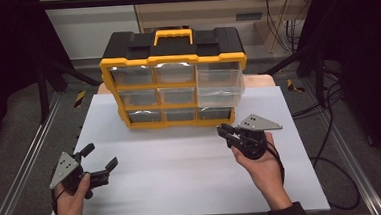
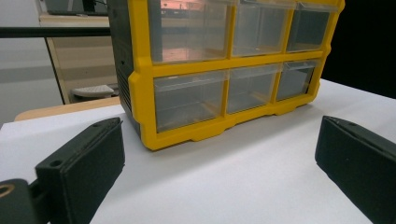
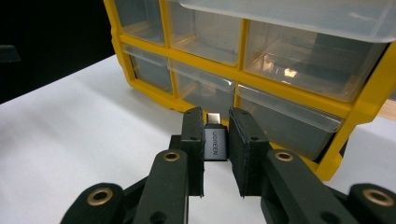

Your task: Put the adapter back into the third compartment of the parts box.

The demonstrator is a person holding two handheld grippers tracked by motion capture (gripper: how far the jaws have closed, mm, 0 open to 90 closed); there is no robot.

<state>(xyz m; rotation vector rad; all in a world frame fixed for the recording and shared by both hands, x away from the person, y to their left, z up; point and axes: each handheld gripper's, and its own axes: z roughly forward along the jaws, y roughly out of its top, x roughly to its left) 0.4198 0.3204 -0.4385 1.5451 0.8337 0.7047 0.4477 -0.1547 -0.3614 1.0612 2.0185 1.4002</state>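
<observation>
A yellow and black drawer cabinet (image 1: 174,78) with clear drawers stands at the back of the white board (image 1: 182,163). Its top right drawer (image 1: 220,85) is pulled out toward me. My right gripper (image 1: 228,133) hovers just in front of the cabinet's lower right corner, shut on a small grey USB adapter (image 3: 215,141) whose metal plug points at the cabinet (image 3: 243,60). The open drawer (image 3: 299,16) juts out above the jaws. My left gripper (image 1: 101,157) rests at the board's front left, open and holding nothing; its pads (image 2: 81,163) frame the cabinet (image 2: 219,70) from afar.
The board lies on a wooden table with metal rails (image 1: 26,162) along both sides. Cables (image 1: 329,109) trail on the floor at the right. A yellow carry handle (image 1: 172,35) tops the cabinet.
</observation>
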